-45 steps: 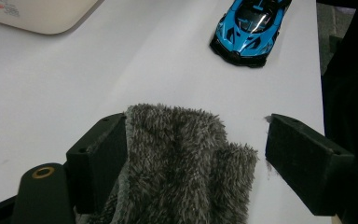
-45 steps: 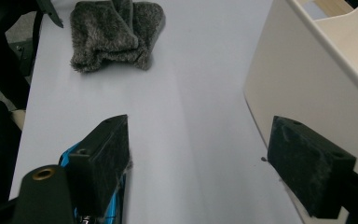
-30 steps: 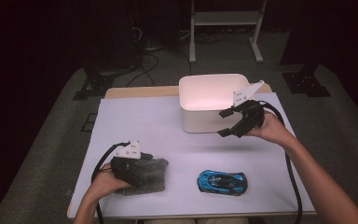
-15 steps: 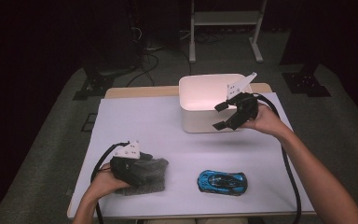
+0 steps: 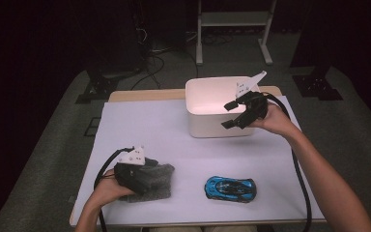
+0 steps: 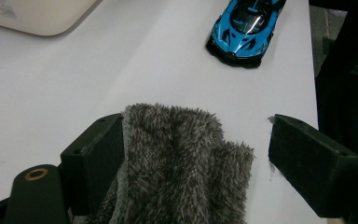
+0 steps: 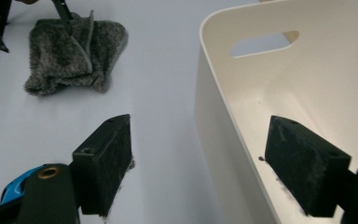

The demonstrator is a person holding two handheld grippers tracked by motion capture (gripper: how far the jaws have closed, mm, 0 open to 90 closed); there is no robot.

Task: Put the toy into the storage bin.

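2 grippers in play. Left gripper [image 5: 137, 175] sits over grey fuzzy cloth [image 5: 152, 182] at near-left of table [image 5: 140, 125], jaws wide, cloth between them, touching 1 pad. Right gripper [image 5: 232, 115] hangs open, astride near wall of white bin [image 5: 212, 126]. Blue toy car [image 5: 230, 189] nearby. Bin sticker unreadable.

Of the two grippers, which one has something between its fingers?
The left gripper, low at the table's near edge: the grey fuzzy cloth lies between its fingers. The right gripper straddles the white bin's wall, gripping nothing.
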